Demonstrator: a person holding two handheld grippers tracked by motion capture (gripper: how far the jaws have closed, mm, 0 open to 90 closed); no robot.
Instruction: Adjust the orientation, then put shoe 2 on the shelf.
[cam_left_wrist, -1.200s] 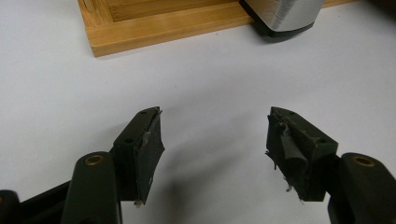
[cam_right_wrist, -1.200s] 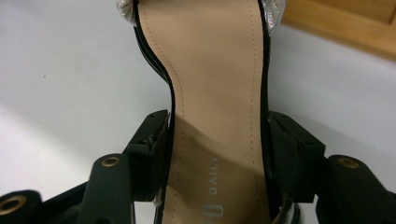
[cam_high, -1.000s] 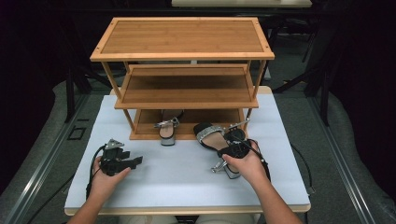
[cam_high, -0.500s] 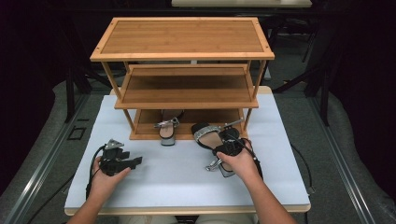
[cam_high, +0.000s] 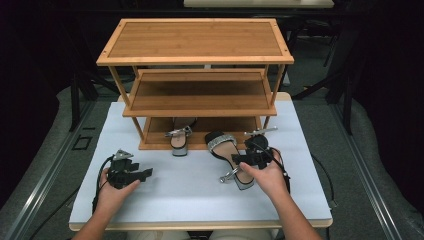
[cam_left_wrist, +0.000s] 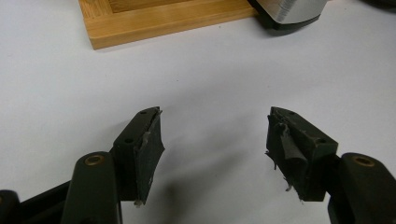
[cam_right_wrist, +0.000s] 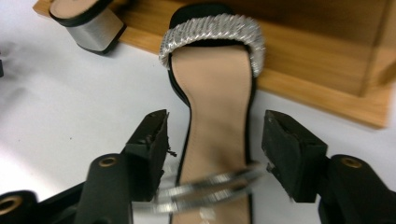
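A black sandal with a silver toe strap lies on the white table top, its toe against the bamboo rack's bottom shelf. My right gripper hovers over its heel end. In the right gripper view the insole runs between my right gripper jaws, which have just closed a little but stand open, with gaps on both sides. The silver ankle strap is blurred in front. My left gripper rests at the left, open and with nothing between its jaws.
A second sandal sits on the bottom shelf, its silver block heel over the edge. The three-tier bamboo rack fills the back of the white table top. Dark floor surrounds the table.
The right hand shifted slightly left over the sandal, then back and a little up. The sandal and the left hand have stayed put.
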